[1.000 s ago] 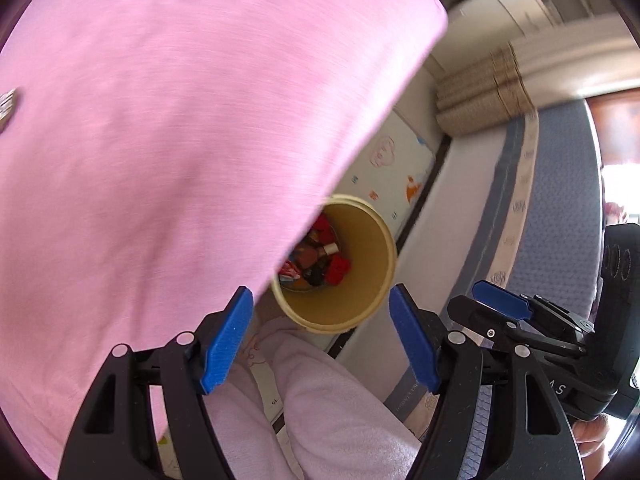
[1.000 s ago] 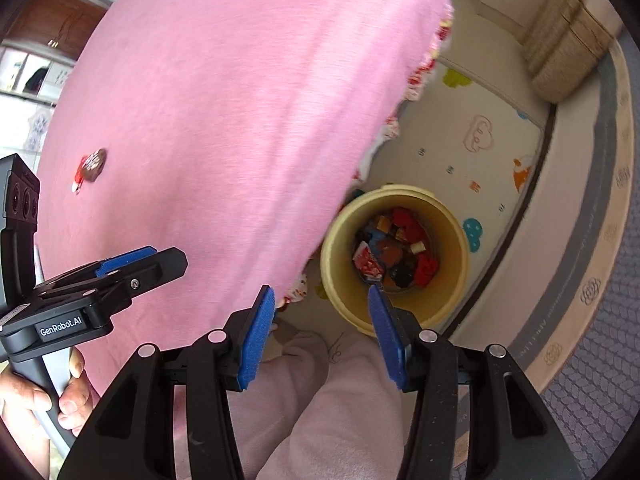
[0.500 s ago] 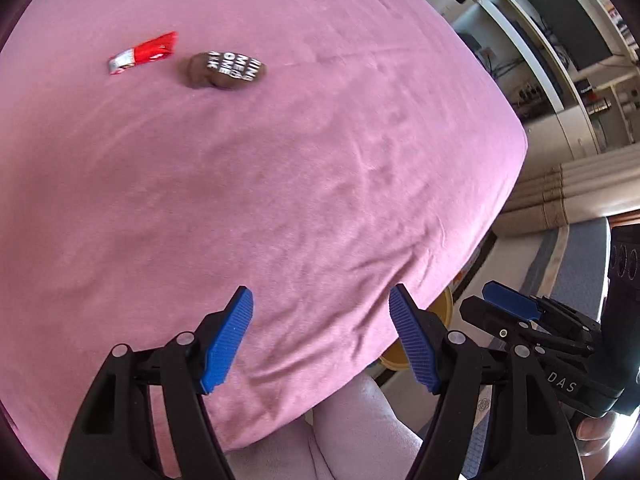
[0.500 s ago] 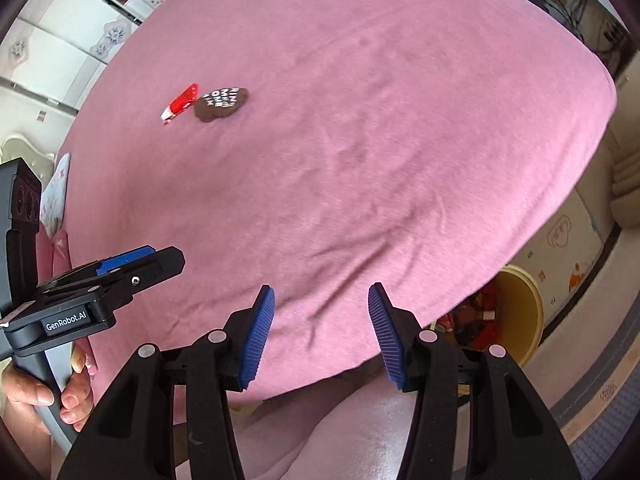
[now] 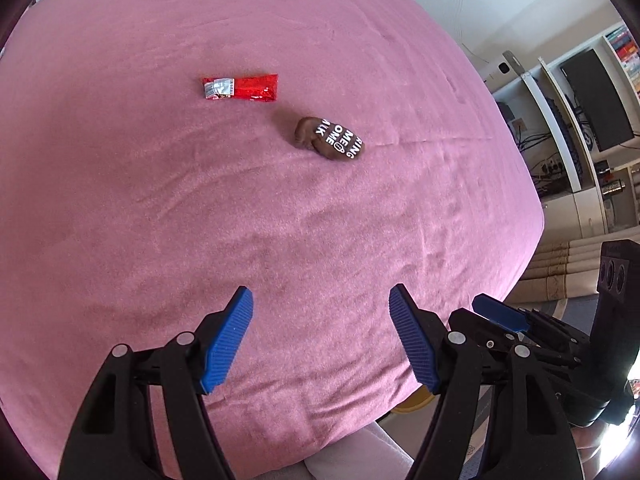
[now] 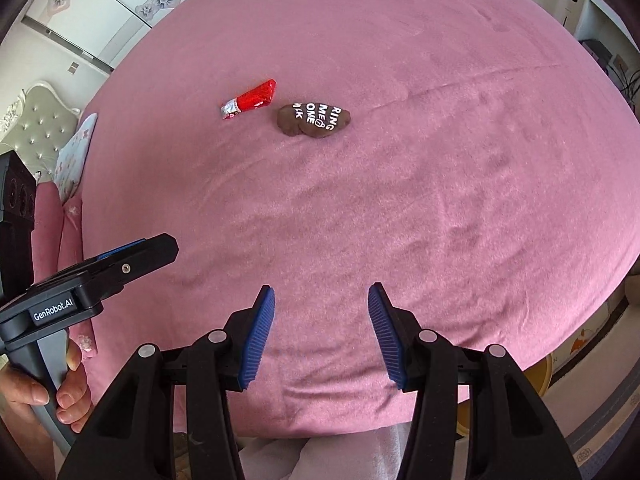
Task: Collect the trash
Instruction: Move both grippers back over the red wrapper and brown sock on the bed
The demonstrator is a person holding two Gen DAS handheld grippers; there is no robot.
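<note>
I hold my left tool (image 5: pixel 320 336) and right tool (image 6: pixel 320 332) spread wide and empty over the pink bed (image 5: pixel 160 220), because the red wrapper (image 5: pixel 240 88) and brown lettered wrapper (image 5: pixel 330 138) lie apart at twelve o'clock, awaiting pickup.

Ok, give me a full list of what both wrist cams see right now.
red wrapper: one, red with a silver end, flat on the bed, far side
brown wrapper: one, brown with white lettering, crumpled, beside the red wrapper, apart from it
bed cover: one, pink, fills both views
bin: one, yellow, on the floor past the bed edge, mostly hidden
pillow: one, floral, at the bed's left edge
left gripper: black with blue pads, open, empty
right gripper: black with blue pads, open, empty
</note>
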